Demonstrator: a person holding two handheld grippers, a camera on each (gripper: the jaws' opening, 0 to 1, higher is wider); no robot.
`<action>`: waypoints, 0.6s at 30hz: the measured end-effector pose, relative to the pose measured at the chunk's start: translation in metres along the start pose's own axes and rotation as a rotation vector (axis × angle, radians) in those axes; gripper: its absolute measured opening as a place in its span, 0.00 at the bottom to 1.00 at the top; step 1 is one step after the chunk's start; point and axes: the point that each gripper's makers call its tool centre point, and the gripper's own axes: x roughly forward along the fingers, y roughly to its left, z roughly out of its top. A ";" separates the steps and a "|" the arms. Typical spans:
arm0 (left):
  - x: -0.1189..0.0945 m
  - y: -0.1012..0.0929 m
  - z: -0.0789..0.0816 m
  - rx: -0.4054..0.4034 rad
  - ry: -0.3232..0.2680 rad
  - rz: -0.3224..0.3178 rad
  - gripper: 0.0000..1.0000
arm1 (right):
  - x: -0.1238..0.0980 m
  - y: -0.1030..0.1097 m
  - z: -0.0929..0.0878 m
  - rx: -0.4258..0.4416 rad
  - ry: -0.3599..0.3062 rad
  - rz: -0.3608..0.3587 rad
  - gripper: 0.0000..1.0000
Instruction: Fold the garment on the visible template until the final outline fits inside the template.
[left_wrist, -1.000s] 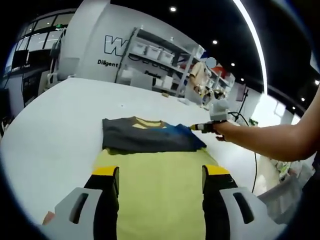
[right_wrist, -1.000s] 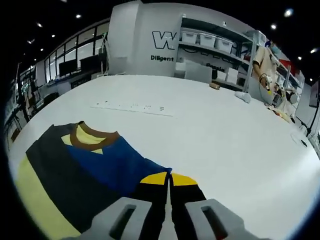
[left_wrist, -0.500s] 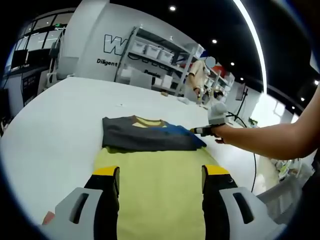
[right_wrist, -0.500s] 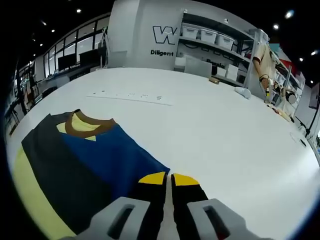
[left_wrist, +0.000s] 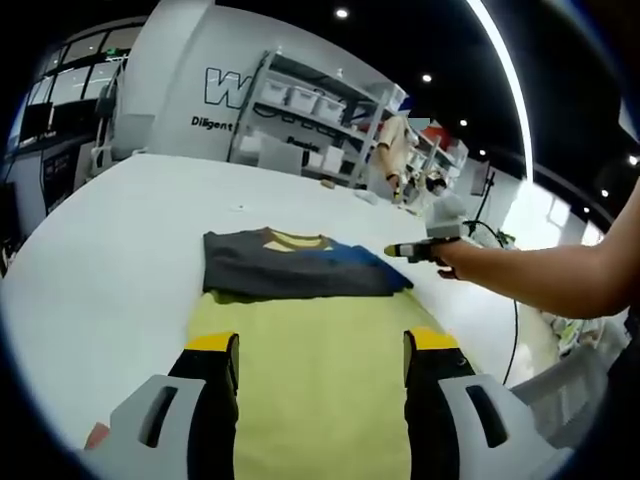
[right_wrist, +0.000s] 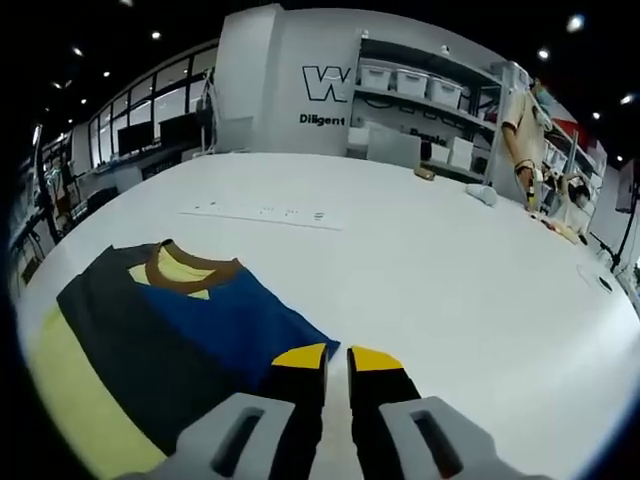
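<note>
Your garment (left_wrist: 295, 268) lies folded at the far end of the yellow template (left_wrist: 320, 385) on the white bench (left_wrist: 110, 240). Your left gripper (left_wrist: 322, 345) hovers over the template, jaws wide apart, empty. Your right gripper (right_wrist: 336, 357), beside the garment's blue edge, is nearly closed, holding nothing.

A lab or workshop hall: a large white worktable (right_wrist: 430, 270) fills the middle, metal shelving (right_wrist: 440, 95) with white storage bins (right_wrist: 418, 72) stands at 1 o'clock, a white wall with lettering (right_wrist: 325, 85) at 12 (partly hidden), and monitors (right_wrist: 165, 130) at 10.
</note>
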 end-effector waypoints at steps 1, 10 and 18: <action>0.000 0.000 0.000 0.002 0.002 0.000 0.62 | -0.003 0.001 0.001 -0.001 -0.003 0.002 0.02; 0.000 -0.001 -0.003 0.018 0.014 -0.001 0.62 | -0.024 0.008 0.000 -0.002 -0.020 0.016 0.04; 0.001 -0.003 -0.005 0.034 0.020 -0.005 0.63 | -0.048 0.017 -0.005 -0.030 -0.037 0.044 0.08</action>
